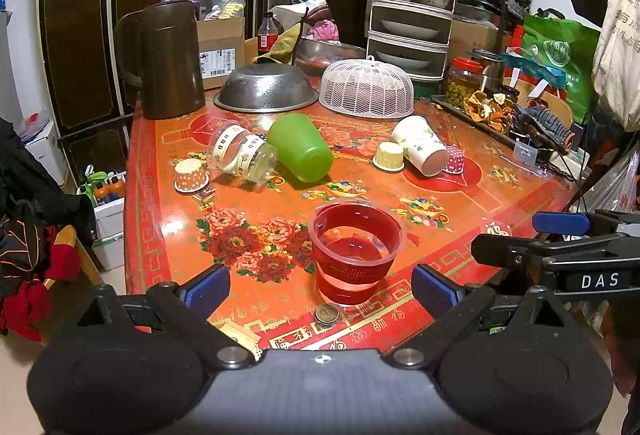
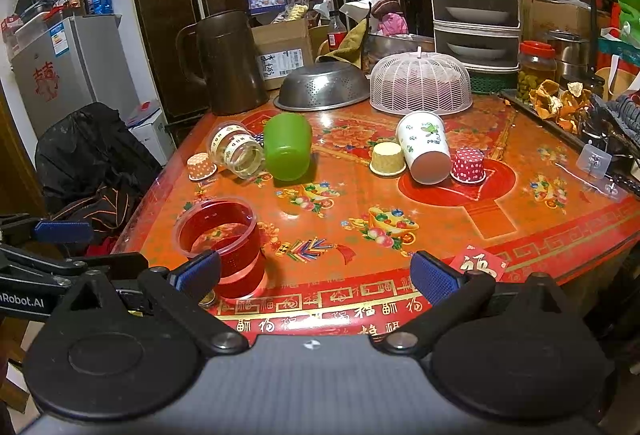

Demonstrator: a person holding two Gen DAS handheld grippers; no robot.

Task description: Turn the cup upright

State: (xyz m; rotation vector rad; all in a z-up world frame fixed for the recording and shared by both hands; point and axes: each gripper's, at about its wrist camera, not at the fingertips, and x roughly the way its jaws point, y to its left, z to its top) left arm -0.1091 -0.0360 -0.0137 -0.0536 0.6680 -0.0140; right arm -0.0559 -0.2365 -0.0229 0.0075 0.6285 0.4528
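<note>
Nearest the left wrist camera, the left gripper (image 1: 320,289) is hovering over the near edge of the red floral table (image 1: 460,247), its blue fingertips (image 1: 208,287) spread wide and gripping nothing. Standing upright between them, touching neither, is a clear plastic cup (image 1: 354,249), mouth up, with a small coin-like disc (image 1: 327,314) lying just in front of its base; what that disc really is stays hard to make out. The right gripper (image 2: 318,277) is likewise hanging wide apart and empty at the table's near edge, with the clear cup just beside its left finger.

Farther back, a green plastic cup (image 1: 301,147) is lying on its side, touching a tipped glass jar (image 1: 242,153). A paper cup with a leaf print (image 1: 420,145) is also lying on its side, between a yellow cupcake liner (image 1: 389,156) and a red dotted cupcake liner (image 1: 454,160), both sitting upside down. An orange dotted cupcake liner (image 1: 191,176) is sitting inverted near the jar. Behind them are sitting an overturned steel colander (image 1: 265,89), a white mesh food cover (image 1: 366,88) and a brown pitcher (image 1: 164,59).
</note>
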